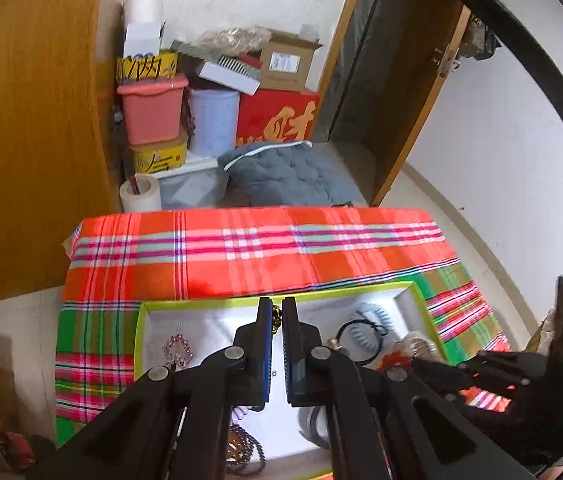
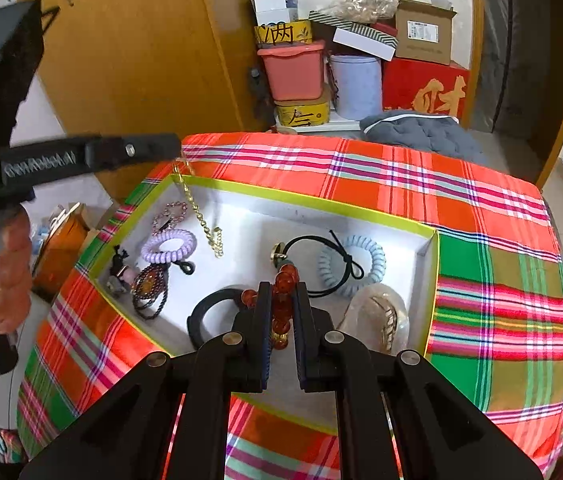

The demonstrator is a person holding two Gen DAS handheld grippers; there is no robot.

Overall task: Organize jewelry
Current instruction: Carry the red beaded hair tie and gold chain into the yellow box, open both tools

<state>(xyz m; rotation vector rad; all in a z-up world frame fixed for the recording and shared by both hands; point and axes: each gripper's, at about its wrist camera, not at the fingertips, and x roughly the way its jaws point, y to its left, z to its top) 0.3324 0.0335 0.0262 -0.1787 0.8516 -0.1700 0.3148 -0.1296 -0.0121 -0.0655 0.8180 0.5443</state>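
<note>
Jewelry lies in a shallow white tray (image 1: 143, 320) with a yellow-green rim, set on a bench covered by a plaid cloth (image 1: 241, 248). In the left wrist view, the left tongs (image 1: 277, 312) are clenched on a gold chain (image 1: 277, 316), of which only a short piece shows between the tips, above the tray's far side. A pink beaded ornament (image 1: 177, 350) lies in the tray to the left; a pale blue coil hair tie (image 1: 365, 330) and a black elastic loop (image 1: 355, 334) lie to the right. The right tongs' body (image 1: 521, 384) shows at the right edge.

In the right wrist view, the right tongs (image 2: 283, 300) are clenched on an amber bead bracelet (image 2: 283, 292), held over the tray's near side. The left tongs (image 2: 175, 146) reach in from the left, gripped by a hand (image 2: 1, 268), and the gold chain (image 2: 197, 208) hangs from their tip down to the tray floor. On that floor lie a lilac coil hair tie (image 2: 167, 246), dark beads (image 2: 149, 288), the pale blue coil (image 2: 351, 266), a black elastic tie (image 2: 321, 260), a black band (image 2: 209, 312) and a clear hair claw (image 2: 377, 316).
</note>
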